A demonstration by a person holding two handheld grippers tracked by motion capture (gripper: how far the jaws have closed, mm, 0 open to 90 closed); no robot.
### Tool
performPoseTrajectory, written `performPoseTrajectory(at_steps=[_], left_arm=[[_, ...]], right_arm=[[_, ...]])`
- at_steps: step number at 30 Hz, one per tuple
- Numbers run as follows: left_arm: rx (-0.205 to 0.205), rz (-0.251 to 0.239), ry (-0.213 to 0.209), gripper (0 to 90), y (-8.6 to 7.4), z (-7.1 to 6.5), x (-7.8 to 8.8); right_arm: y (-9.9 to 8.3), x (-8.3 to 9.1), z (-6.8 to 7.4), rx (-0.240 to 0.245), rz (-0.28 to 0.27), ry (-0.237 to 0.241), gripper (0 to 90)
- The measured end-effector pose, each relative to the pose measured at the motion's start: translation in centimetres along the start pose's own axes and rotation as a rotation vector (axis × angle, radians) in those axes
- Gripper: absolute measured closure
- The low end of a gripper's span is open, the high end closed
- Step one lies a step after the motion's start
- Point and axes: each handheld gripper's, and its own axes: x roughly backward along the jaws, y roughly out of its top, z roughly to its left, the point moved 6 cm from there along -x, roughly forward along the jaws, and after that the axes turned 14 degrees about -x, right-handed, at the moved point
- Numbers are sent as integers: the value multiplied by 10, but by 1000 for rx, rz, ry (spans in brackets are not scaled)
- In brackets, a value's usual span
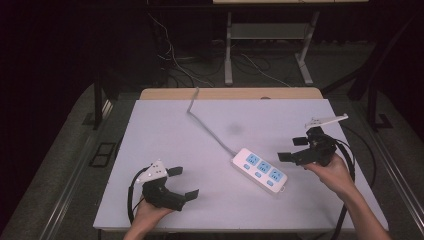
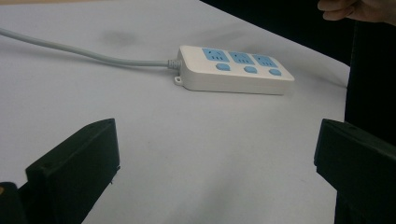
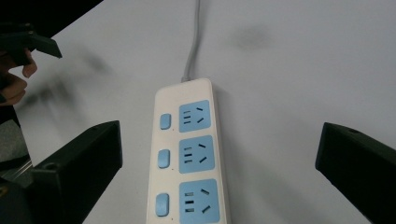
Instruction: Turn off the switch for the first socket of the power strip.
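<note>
From the high view, my left tool sits near the counter's front left corner, held in my left hand, its jaws spread apart with nothing between them. My right tool hovers at the right side, held in my right hand, jaws also wide apart and empty, aimed toward the strip. The strip lies flat right of centre, set at a slant, with my right tool just beside its right end. Its cord runs up and left to the counter's far edge.

In the left gripper view, my two jaws stand far apart over bare counter. The strip lies ahead, well apart from them, three blue sockets and three blue buttons facing up, cord leading off left.

In the right gripper view, my jaws stand apart on either side of the strip, which lies lengthwise between them, not touched. Its cord runs away from me. My left tool shows at upper left.
</note>
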Motion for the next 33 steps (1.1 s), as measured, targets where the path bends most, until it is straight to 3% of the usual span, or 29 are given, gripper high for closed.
performPoseTrajectory(at_steps=[12, 33], left_arm=[[3, 2, 0, 0, 0, 0, -1], [4, 5, 2, 0, -1, 0, 0]], right_arm=[[-20, 19, -9, -35, -60, 6, 3], [-61, 14, -5, -37, -118, 35, 4]])
